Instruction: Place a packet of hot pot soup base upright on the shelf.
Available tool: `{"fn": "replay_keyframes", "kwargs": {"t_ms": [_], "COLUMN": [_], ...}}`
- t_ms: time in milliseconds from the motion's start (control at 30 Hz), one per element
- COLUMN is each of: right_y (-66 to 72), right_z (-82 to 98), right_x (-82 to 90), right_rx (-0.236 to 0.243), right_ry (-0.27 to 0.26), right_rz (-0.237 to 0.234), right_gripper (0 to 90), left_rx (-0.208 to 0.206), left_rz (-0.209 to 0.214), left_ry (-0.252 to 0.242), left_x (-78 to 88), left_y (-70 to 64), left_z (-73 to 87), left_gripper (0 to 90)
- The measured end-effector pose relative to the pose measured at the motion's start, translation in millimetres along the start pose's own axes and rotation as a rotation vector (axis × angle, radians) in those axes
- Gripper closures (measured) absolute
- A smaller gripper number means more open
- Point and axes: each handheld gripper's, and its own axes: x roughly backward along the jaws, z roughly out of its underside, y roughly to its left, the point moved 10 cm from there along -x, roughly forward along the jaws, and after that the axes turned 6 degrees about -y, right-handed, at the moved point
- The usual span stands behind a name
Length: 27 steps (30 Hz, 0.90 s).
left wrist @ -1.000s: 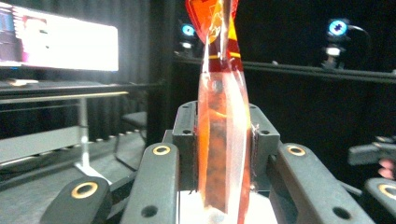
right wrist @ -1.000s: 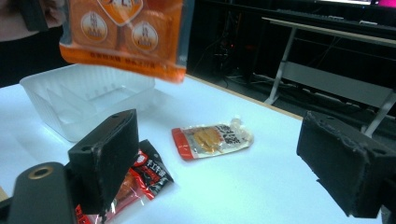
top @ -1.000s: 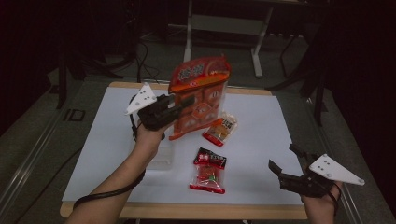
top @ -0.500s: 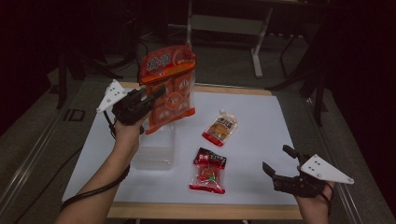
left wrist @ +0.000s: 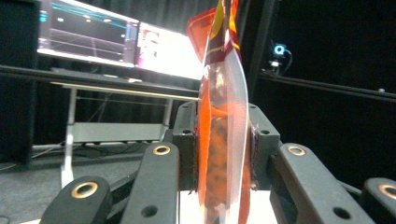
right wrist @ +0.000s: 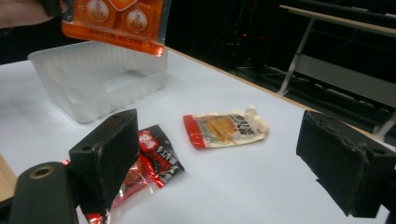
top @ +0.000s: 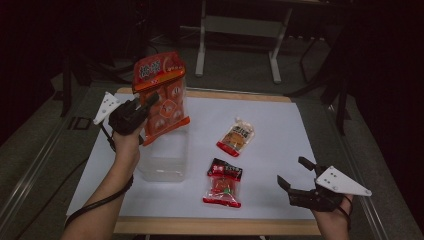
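Left gripper (top: 150, 102): jaws clamped on the orange snack bag (top: 161, 95), seen edge-on between the pads (left wrist: 186, 154) in the left gripper view.
Orange snack bag: held upright in the air at the far left of the table (top: 280, 130), directly above the clear plastic tub (top: 162, 162); its lower edge hangs just over the tub's rim in the right gripper view.
Clear plastic tub: left of centre on the white tabletop, open side up.
Red snack packet (top: 224, 182): flat on the table near the front edge, just right of the tub.
Pale sauce pouch (top: 236, 137): flat on the table, farther back and right of the red packet, apart from it.
Right gripper (top: 295, 175): jaws spread wide with nothing between them, low over the near right corner, well apart from the packets.
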Motion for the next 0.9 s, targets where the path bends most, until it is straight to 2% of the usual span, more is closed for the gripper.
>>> {"fn": "replay_keyframes", "kwargs": {"t_ms": [233, 500, 733, 867, 900], "right_y": [2.3, 1.5, 1.5, 0.5, 0.2], "right_z": [1.4, 3.3, 4.7, 4.1, 4.2], "right_x": [-2.4, -1.7, -1.4, -0.5, -0.4], "right_rx": [0.01, 0.006, 0.0, -0.002, -0.003], "right_ry": [0.004, 0.004, 0.008, 0.005, 0.005], "right_rz": [-0.01, -0.017, -0.024, -0.025, -0.024], "right_gripper": [13.1, 13.2, 13.3, 13.3, 13.3], "left_rx": [0.012, 0.009, -0.043, -0.074, -0.075], "left_rz": [-0.054, -0.075, -0.074, -0.06, -0.052], "left_ry": [0.018, 0.057, 0.142, 0.196, 0.194], "left_x": [-2.1, -7.5, -16.5, -20.2, -20.3], "left_y": [13.8, 17.1, 13.4, 10.1, 9.8], "left_z": [19.6, 35.0, 51.1, 60.0, 60.2], "left_gripper": [71.4, 71.4, 71.4, 71.4, 71.4]}}
